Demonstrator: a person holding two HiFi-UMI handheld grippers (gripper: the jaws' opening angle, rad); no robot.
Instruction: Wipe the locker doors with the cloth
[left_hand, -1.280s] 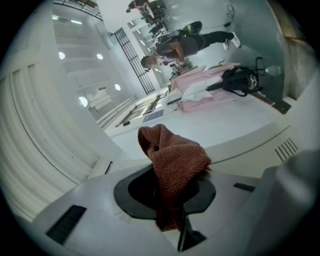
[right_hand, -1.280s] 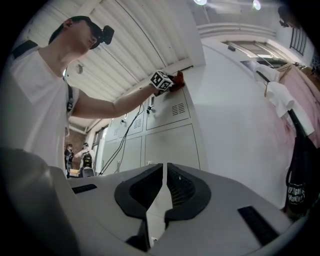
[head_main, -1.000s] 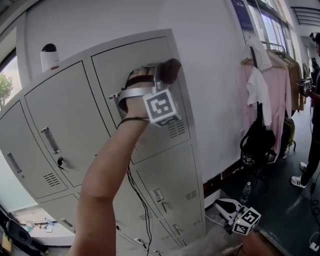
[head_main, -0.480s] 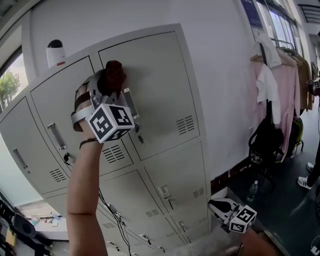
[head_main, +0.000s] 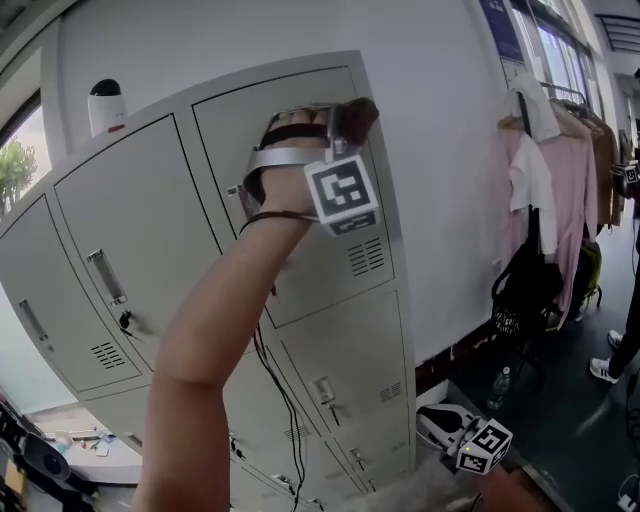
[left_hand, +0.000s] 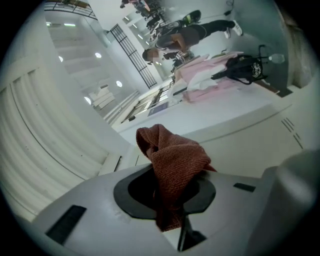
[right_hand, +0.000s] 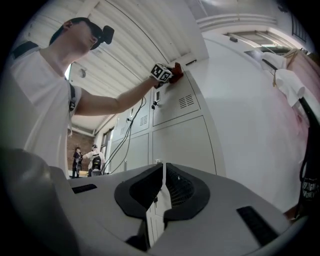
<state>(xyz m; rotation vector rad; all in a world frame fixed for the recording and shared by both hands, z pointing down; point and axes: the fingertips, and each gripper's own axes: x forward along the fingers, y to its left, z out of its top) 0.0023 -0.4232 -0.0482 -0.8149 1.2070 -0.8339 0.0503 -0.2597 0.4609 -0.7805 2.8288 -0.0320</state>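
Observation:
A brown-red cloth (head_main: 360, 112) is pressed against the upper right corner of the top right grey locker door (head_main: 225, 140). My left gripper (head_main: 345, 125) is raised on an outstretched arm and is shut on it. In the left gripper view the bunched cloth (left_hand: 172, 155) sticks out of the left gripper (left_hand: 172, 195). The right gripper view shows that cloth (right_hand: 177, 70) high on the lockers (right_hand: 180, 140). My right gripper (head_main: 428, 415) hangs low near the floor at the lockers' foot. Its jaws (right_hand: 163, 190) are shut with nothing between them.
A white device (head_main: 104, 105) stands on top of the lockers. A black cable (head_main: 280, 400) hangs down the lower doors. To the right is a rack of pink and white clothes (head_main: 545, 160), a black bag (head_main: 520, 290) and a bottle (head_main: 497, 385) on the floor. A person's shoe (head_main: 605, 370) shows at the far right.
The left gripper and cloth swung left to the seam between the two top doors, then back right to the top right door's upper right corner. The right gripper stayed low.

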